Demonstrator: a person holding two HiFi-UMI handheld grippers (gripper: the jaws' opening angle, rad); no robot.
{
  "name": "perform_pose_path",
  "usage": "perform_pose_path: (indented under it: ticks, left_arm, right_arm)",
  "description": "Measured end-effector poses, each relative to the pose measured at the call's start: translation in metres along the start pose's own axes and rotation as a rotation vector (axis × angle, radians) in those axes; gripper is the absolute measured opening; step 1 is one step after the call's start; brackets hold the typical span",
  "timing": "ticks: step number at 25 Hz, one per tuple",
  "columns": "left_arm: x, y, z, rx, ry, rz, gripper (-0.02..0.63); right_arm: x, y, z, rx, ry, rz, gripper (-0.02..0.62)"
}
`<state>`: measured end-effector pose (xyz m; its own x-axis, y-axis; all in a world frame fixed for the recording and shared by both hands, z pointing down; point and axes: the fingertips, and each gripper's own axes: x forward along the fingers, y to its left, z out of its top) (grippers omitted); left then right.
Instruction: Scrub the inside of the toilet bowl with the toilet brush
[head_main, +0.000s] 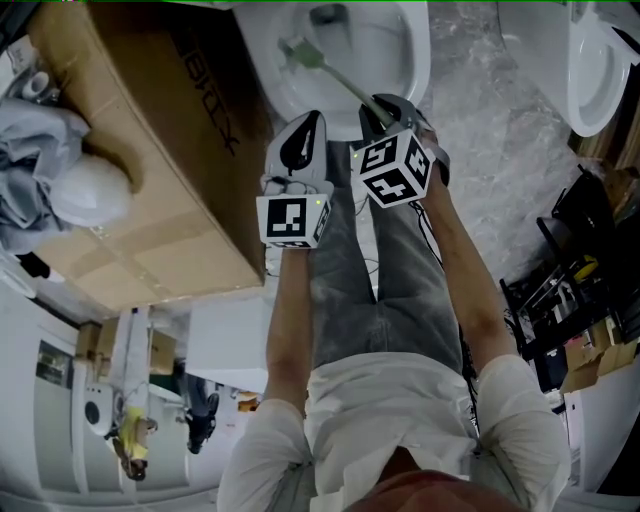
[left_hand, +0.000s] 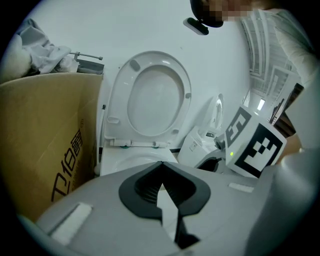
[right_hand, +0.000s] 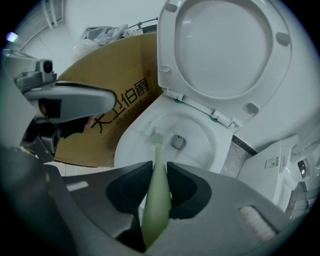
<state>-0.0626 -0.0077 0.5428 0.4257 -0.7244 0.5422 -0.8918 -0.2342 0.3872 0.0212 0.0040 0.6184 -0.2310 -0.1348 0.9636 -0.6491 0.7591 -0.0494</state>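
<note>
**Head view.** The right gripper (head_main: 384, 108) held the toilet brush (head_main: 330, 72) by the thick end of its green handle. The shaft ran up and left over the near rim of the toilet bowl (head_main: 415, 60). The bristle head lay inside the bowl, toward its left wall. The left gripper (head_main: 300, 130) hung just beside the right one, apart from the brush. A cardboard box (head_main: 150, 130) stood against the bowl's left side, with a white rounded object resting near its far left edge. A second toilet (head_main: 598, 70) stood well apart at the right.

**Left gripper view.** The jaw tips met, with nothing between them. The raised lid (left_hand: 152, 97) stood upright behind the bowl. Crumpled cloth (left_hand: 47, 50) sat at the top edge of the box.

**Right gripper view.** The jaws were pressed onto the handle from both sides. The bristle head lay in the bowl, just beside the drain opening (right_hand: 178, 142). Whether it touched the porcelain could not be told. Nothing else was visible in the bowl.

**Handling (judgement).** The brush appeared light, with a slim, fairly stiff plastic shaft and soft bristles. The smooth handle could twist or slip under scrubbing load. The thick end, as gripped, is the correct hold, and pressure should be moderate.
</note>
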Motion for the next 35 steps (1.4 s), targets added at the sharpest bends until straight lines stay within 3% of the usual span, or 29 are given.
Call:
perform_pose_path:
  ticks: [12, 18, 22, 26, 35]
  left_arm:
    - [0.007, -0.008, -0.005, 0.017, 0.027, -0.018, 0.018]
    - [0.014, -0.015, -0.008, 0.069, 0.028, -0.038, 0.018]
    - [0.017, -0.016, -0.014, 0.095, 0.056, -0.044, 0.018]
    - [0.022, -0.016, -0.004, 0.088, 0.018, -0.048, 0.018]
    - [0.032, -0.009, 0.000, 0.071, 0.022, -0.036, 0.018]
  right_arm:
    - [-0.011, 0.012, -0.064, 0.038, 0.089, -0.001, 0.094]
    - [-0.007, 0.003, -0.082, 0.060, 0.124, -0.042, 0.094]
    - [0.005, -0.004, -0.085, 0.083, 0.141, -0.059, 0.094]
    - [0.020, -0.011, -0.081, 0.080, 0.149, -0.064, 0.094]
    - [0.049, -0.028, -0.058, 0.078, 0.146, -0.069, 0.094]
